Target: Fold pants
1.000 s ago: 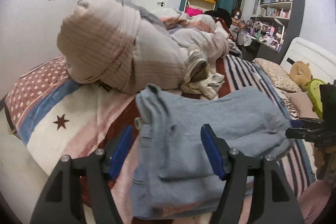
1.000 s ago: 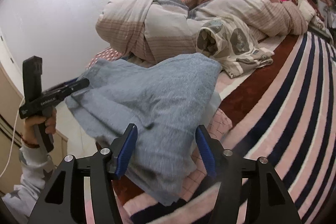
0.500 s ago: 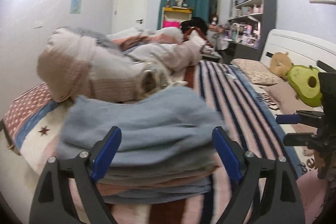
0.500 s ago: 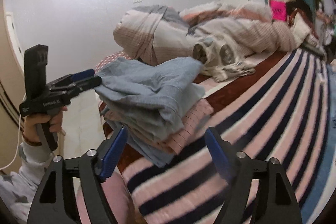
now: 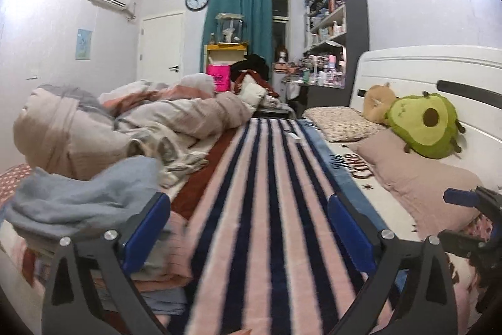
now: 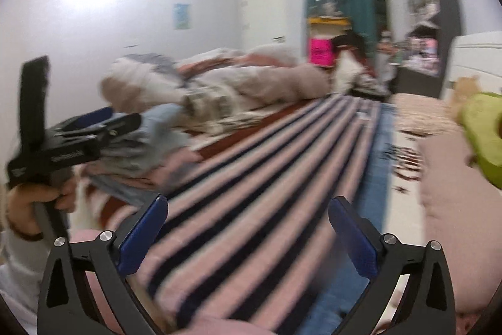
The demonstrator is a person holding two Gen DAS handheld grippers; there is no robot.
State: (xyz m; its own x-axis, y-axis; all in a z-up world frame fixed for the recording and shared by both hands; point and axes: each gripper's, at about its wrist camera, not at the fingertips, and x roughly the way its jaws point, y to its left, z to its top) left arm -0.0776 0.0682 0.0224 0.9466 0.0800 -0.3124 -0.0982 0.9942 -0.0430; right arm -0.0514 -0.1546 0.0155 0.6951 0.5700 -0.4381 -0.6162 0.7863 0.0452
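Note:
The folded light-blue pants point(image 5: 84, 197) lie on top of a stack of folded clothes at the left edge of the bed; they also show, blurred, in the right wrist view point(image 6: 157, 134). My left gripper point(image 5: 249, 228) is open and empty, to the right of the stack, over the striped blanket point(image 5: 266, 209). My right gripper point(image 6: 248, 231) is open and empty over the same blanket point(image 6: 266, 178). The left gripper also shows in the right wrist view point(image 6: 97, 121), held in a hand beside the stack.
A rumpled duvet point(image 5: 125, 121) lies behind the stack. Pillows point(image 5: 417, 178) and an avocado plush point(image 5: 426, 124) sit against the white headboard point(image 5: 439, 68) on the right. Shelves point(image 5: 332, 30) stand at the far wall.
Both grippers have drawn back from the pants and swung right, toward the striped blanket. The pants stay on the stack. Both stay open.

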